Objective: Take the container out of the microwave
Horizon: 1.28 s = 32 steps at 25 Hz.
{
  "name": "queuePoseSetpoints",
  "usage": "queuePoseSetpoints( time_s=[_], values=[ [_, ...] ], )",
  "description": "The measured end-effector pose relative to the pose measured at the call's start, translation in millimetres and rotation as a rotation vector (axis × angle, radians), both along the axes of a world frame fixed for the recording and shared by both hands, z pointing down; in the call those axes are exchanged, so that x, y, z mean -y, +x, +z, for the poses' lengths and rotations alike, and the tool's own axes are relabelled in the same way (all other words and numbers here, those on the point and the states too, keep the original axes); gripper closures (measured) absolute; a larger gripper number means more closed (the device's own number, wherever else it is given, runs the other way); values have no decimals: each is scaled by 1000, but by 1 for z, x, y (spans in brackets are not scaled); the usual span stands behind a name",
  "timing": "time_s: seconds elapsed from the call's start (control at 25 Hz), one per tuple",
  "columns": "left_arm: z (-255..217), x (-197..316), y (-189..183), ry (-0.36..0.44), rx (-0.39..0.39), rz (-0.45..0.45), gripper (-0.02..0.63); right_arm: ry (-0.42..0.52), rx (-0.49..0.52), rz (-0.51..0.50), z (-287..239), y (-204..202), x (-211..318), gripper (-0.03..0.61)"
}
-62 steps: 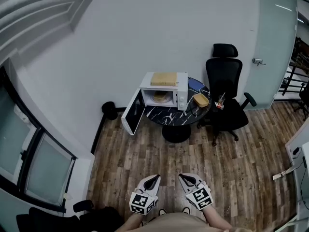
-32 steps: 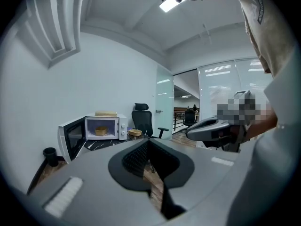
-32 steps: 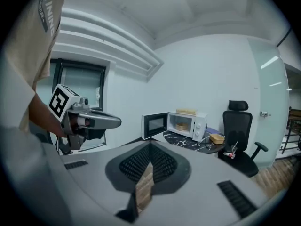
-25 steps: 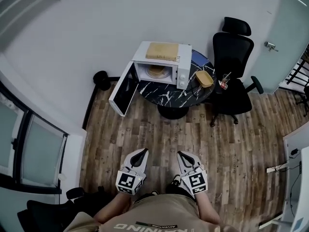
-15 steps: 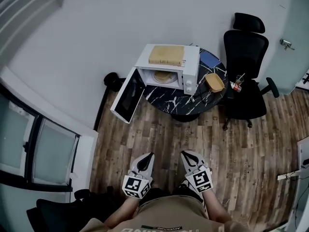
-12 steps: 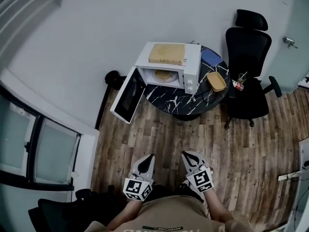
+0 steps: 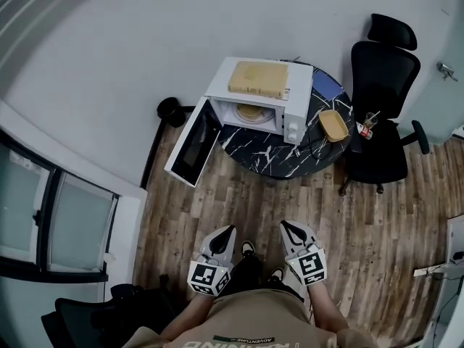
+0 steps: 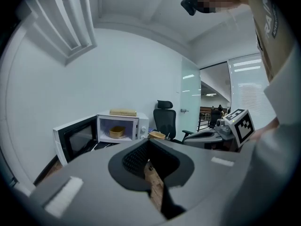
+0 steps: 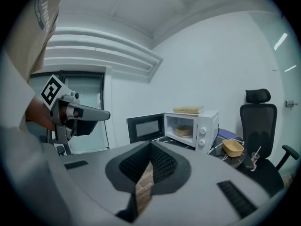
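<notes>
A white microwave [image 7: 270,93] stands on a round black marble table [image 7: 275,156] with its door [image 7: 190,145] swung open to the left. Inside it sits a tan container [image 7: 251,112], also in the left gripper view [image 8: 117,132] and the right gripper view [image 9: 182,131]. My left gripper [image 7: 229,230] and right gripper [image 7: 287,225] are held low near my body, over the wood floor and well short of the table. Both point toward the microwave. Each has its jaws together with nothing held.
A second tan container [image 7: 334,125] lies on the table to the right of the microwave. A black office chair [image 7: 384,85] stands right of the table. A flat tan block [image 7: 258,78] rests on the microwave's top. A small black object [image 7: 172,111] sits on the floor by the wall.
The microwave and table sit a little nearer and more central in the head view than before. Both grippers keep the same low, side-by-side position.
</notes>
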<state>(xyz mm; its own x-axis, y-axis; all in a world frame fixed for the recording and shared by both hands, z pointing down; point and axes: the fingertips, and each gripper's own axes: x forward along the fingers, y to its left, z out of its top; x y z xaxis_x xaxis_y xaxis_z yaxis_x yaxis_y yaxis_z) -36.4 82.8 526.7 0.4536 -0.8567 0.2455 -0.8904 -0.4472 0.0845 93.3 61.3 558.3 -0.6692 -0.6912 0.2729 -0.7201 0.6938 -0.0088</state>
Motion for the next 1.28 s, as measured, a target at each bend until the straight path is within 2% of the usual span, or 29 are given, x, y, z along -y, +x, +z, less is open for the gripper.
queuePoseSetpoints(
  time_s=[0.12, 0.36, 0.72, 0.88, 1.08, 1.28],
  values=[
    [-7, 30, -11, 39, -5, 13, 606, 2, -17, 17, -12, -13, 20, 571],
    [-32, 93, -40, 96, -13, 63, 606, 63, -50, 66, -41, -40, 73, 571],
    [-2, 153, -84, 87, 29, 112, 606, 24, -63, 148, -25, -86, 131, 571],
    [10, 163, -87, 32, -14, 134, 606, -27, -49, 121, -16, -100, 136, 571],
    [23, 194, -92, 8, -39, 125, 606, 2, -52, 98, -20, -109, 170, 571],
    [22, 225, -93, 20, -4, 99, 606, -17, -38, 62, -5, -108, 206, 571]
  ],
)
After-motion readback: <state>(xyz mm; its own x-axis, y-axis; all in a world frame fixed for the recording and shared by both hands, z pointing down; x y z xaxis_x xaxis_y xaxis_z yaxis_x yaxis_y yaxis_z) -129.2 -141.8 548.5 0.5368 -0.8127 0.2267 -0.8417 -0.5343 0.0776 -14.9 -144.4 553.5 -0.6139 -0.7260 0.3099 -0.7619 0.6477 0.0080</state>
